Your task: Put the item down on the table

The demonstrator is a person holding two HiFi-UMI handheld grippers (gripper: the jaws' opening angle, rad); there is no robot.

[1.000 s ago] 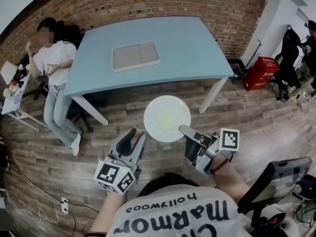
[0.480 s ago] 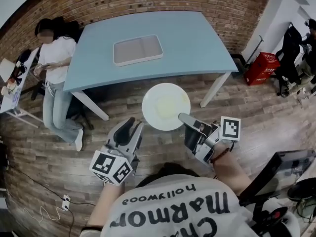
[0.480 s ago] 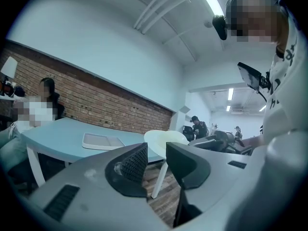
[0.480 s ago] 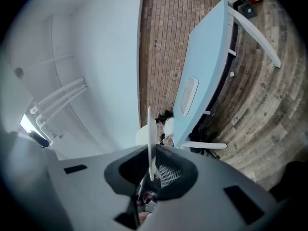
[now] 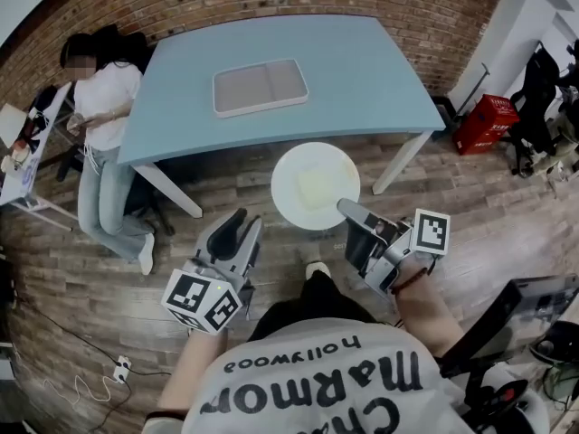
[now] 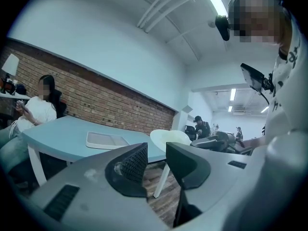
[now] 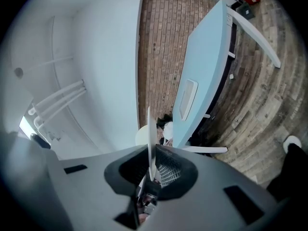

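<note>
Just off the near edge of the bench [image 5: 362, 70], a white plate [image 5: 315, 188] is held over the wood floor [image 5: 217, 193], its rim clamped between the jaws of the right gripper [image 5: 348, 211]. In the right gripper view the plate [image 7: 149, 138] is seen edge-on between the pads, and it is not seen to touch the bench. On the near side of the bench, left of the plate, the left gripper [image 5: 240, 224] is held with its jaws apart. They have just been closing a little, and nothing is between them. On the bench, toward its far side, a flat grey tray [image 5: 260, 87] is set. At the bench's left end a seated person [image 5: 104, 107] in a white top is seen. Off the bench's right end a red box [image 5: 482, 120] stands on the floor.
</note>
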